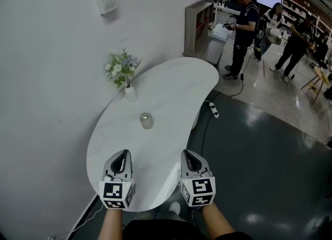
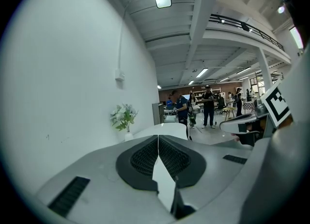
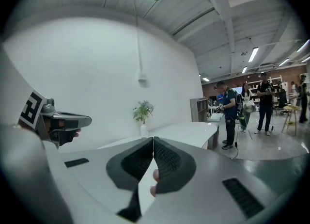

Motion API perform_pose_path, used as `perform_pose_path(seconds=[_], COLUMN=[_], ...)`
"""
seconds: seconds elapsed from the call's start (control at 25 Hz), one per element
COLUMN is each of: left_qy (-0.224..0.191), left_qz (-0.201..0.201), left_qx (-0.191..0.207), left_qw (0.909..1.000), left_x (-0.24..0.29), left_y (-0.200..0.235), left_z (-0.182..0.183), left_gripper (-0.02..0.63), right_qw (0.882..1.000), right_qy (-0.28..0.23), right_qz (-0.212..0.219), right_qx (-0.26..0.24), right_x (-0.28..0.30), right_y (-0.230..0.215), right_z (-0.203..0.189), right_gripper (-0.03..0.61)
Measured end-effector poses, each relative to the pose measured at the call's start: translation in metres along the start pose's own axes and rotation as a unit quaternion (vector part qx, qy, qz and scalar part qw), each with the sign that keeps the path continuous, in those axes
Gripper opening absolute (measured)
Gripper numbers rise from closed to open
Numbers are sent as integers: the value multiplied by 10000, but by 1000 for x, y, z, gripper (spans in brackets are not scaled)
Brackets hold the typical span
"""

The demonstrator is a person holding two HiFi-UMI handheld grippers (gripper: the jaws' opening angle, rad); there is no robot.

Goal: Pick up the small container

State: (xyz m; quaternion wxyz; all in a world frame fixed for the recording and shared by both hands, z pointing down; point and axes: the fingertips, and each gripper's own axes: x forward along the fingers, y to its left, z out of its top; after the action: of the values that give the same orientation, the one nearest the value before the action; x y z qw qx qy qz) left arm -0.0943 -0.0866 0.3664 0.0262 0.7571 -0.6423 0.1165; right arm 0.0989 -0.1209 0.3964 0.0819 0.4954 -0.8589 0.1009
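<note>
Both grippers are hovering over the near edge of the white kidney-shaped table [image 1: 171, 85], side by side. The left gripper [image 1: 123, 155] is sitting with its jaws pressed fully together and nothing between them, and the right gripper [image 1: 187, 154] is doing the same, closed tight on nothing. The small container [image 1: 147, 120] is standing upright around the middle of the tabletop, well apart from both. It's at roughly 1 o'clock from the left gripper and 10 o'clock from the right one. At 11 o'clock from the container, a white vase [image 1: 130, 93] with a flower bunch [image 1: 122, 67] is standing by the wall. A power strip [image 1: 213, 110] is lying on the dark floor at about 3 o'clock from the container. A few people [image 1: 244, 28] are standing around in the background.
</note>
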Motion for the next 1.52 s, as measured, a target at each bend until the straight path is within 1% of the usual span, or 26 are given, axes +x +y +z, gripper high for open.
perform_pose_path(seconds=[0.28,0.6,0.8,1.0,1.24,1.36,1.52], left_qy=[-67,-50,-52,10,127,192,270], left_qz=[13,20,-59,-113,-106,-158,-186], left_qx=[-13,-75,-273,-196,-237,-294,-352], left_qw=[10000,10000,9996,9997,9996,9993,9988], left_x=[8,19,31,46,61,68,77], left_y=[7,24,31,37,47,51,56], left_z=[5,-1,-4,-9,-20,-25,-32], left_gripper=[12,12,12,12,12,12,12], right_qw=[9999,9998,9998,9998,9995,9993,9989], right_qy=[-3,23,47,119,230,302,390], right_qz=[27,24,47,16,1,20,26], right_qx=[-110,-177,-168,-132,-239,-203,-275], right_x=[13,31,44,58,75,83,94], right_y=[3,11,14,10,9,10,13], right_z=[6,8,8,4,-2,-6,-12], right_gripper=[66,66,66,66,66,66,66])
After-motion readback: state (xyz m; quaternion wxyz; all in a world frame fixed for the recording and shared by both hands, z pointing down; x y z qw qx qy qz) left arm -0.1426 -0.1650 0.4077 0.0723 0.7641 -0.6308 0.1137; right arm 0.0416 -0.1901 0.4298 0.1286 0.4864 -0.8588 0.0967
